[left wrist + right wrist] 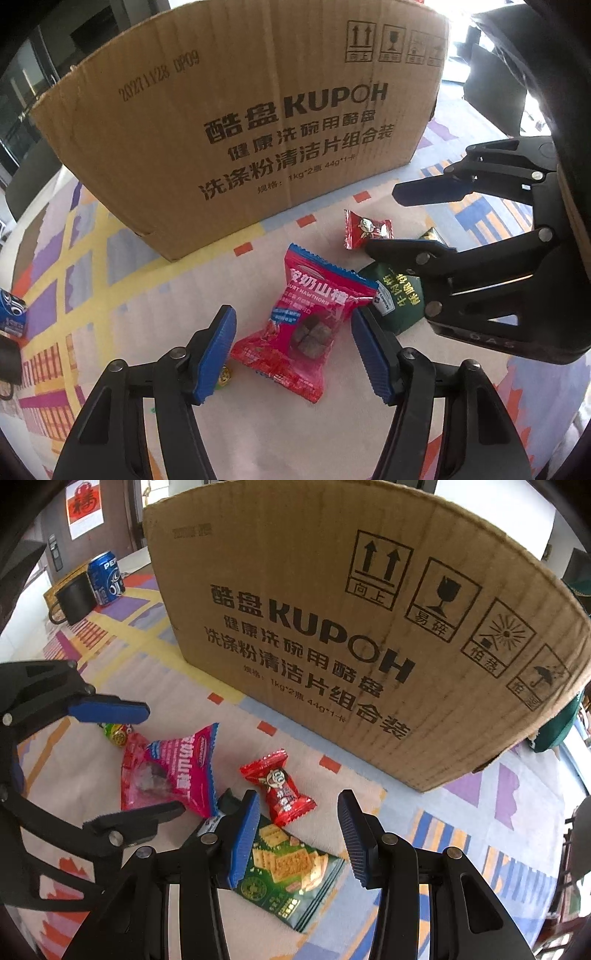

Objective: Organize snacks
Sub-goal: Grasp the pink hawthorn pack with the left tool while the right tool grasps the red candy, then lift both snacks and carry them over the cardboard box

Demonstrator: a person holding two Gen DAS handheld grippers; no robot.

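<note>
Snacks lie loose on a patterned tabletop in front of a cardboard box.

Farthest left, a blue Pepsi can and a black mug stand at the tabletop's far corner, with a door and a red paper sign behind them. Next comes a small green-and-yellow candy, then the pink hawthorn packet, lying flat between the open jaws of the left gripper, pads not touching it. A red candy lies just right of it, near the green cracker packet, over which the right gripper hangs with jaws apart, gripping nothing. The cardboard box stands behind, and bright windows show at far right.
</note>
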